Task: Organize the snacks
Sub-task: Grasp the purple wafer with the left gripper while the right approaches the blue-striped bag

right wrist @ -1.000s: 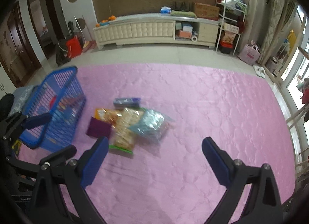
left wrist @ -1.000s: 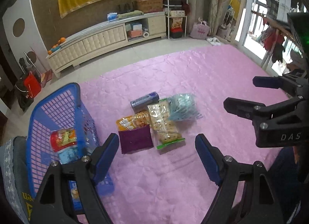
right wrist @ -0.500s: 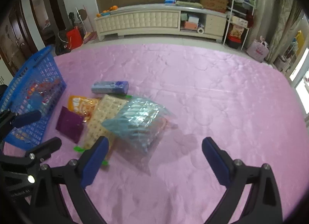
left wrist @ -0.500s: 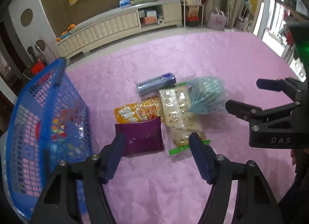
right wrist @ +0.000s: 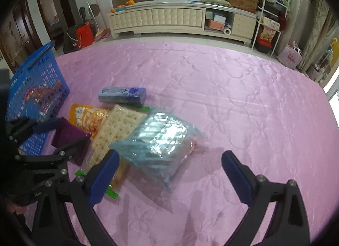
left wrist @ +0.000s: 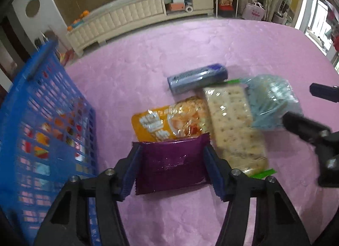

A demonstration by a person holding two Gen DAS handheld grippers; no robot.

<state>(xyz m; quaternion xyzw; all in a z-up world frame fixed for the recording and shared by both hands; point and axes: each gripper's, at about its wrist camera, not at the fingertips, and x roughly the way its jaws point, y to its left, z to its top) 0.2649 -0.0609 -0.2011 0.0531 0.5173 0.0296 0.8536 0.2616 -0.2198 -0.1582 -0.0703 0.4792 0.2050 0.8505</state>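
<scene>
Pink quilted bedspread (right wrist: 233, 89) carries the snacks, with bare room to their right. Left claw (left wrist: 171, 167) brackets the purple packet (left wrist: 169, 165), its blue pads at both side edges; contact is unclear. Right claw (right wrist: 169, 174) spreads wide by the clear blue-tinted bag (right wrist: 161, 142). Saltine crackers (left wrist: 233, 123), an orange bag (left wrist: 167, 118) and a blue-grey pack (left wrist: 197, 80) cluster nearby; print is unreadable. Left stands the blue basket (left wrist: 42, 97).

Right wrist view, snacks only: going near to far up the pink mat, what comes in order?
Pale blue plastic bag → cracker pack → orange snack bag → blue-grey wrapped roll.
</scene>
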